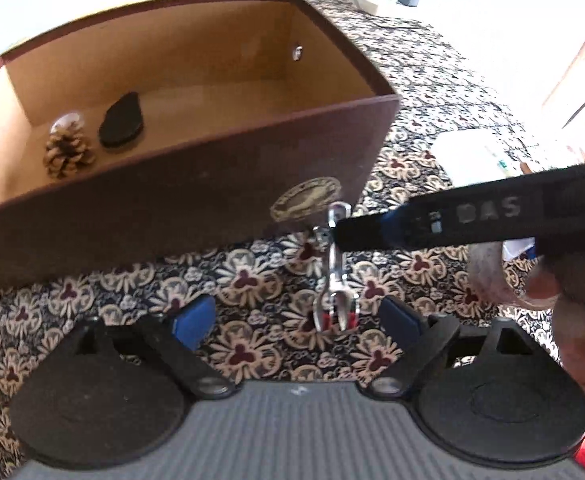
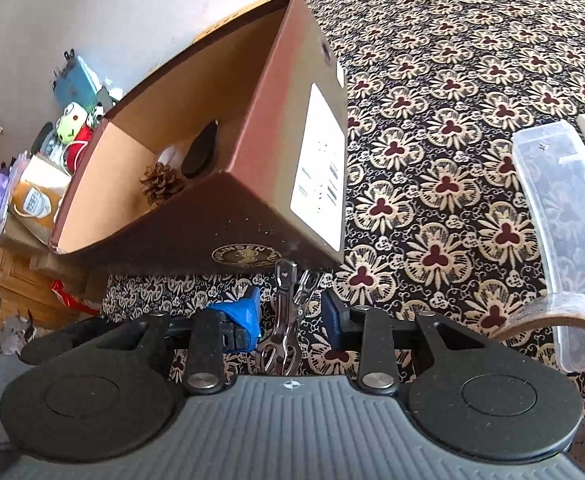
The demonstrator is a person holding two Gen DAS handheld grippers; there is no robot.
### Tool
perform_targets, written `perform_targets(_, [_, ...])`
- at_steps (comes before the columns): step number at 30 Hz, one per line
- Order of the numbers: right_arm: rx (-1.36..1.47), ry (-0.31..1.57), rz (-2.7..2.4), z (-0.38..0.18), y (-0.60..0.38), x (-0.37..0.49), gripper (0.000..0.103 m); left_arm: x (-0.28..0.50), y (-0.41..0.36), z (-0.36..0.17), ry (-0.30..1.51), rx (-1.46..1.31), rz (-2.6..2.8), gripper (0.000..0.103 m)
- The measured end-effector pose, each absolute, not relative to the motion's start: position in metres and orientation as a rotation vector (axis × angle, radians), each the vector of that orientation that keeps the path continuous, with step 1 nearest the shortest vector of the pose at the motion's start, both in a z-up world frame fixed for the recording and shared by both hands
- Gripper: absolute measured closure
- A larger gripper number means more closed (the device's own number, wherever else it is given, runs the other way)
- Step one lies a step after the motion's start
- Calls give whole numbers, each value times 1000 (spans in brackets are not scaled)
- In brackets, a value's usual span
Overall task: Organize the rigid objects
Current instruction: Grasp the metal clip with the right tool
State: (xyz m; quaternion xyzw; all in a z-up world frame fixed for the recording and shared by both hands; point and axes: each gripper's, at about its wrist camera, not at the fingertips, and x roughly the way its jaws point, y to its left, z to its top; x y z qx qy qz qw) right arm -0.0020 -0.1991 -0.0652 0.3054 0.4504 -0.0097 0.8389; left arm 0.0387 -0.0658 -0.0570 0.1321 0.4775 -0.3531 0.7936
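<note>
L wrist view: my left tongs (image 1: 298,318) gape wide, empty; the metal clip tool (image 1: 334,276) lies on the patterned cloth (image 1: 232,276) at 12 o'clock, right tongs (image 1: 344,234) pinching its far end. Cardboard box (image 1: 196,188) at 11, holding a pinecone (image 1: 68,152).

R wrist view: right tongs (image 2: 292,314) clamp the clip. I judge it stiff, slick, light; best taken mid-shank.

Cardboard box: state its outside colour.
Dark brown outside on the cardboard box, tan inside; right wrist view shows it best.
</note>
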Motion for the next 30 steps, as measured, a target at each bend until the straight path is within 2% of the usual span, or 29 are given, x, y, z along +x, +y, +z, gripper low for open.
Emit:
perform_targets(2, [653,962,-26,-68,-198,3,86,39,-69,-55,1008,304,-779,30])
perform_targets(4, [675,963,-32,-69,-197,5,86,45,-71,-59,1025,316,-788,34])
perform_targets(15, [693,993,-66,-77,-195,11,87,53,-84,-73,1031,367,-919,30])
perform_targets(24, [690,1012,-11,-77,-196,11,87,53,-97,-81,1062,353,-885,41])
perform_targets(27, [677,1011,-1,-79,-196,14,87,50,-101,-81,1040,368,-860,54])
perform_targets(29, [685,1012,1,-81,-196,16,87,51,-105,-82,1033,379,-851,67])
perform_targets(30, [695,1014,0,-82,-196,17,87,52,-105,-81,1033,378,-849,69])
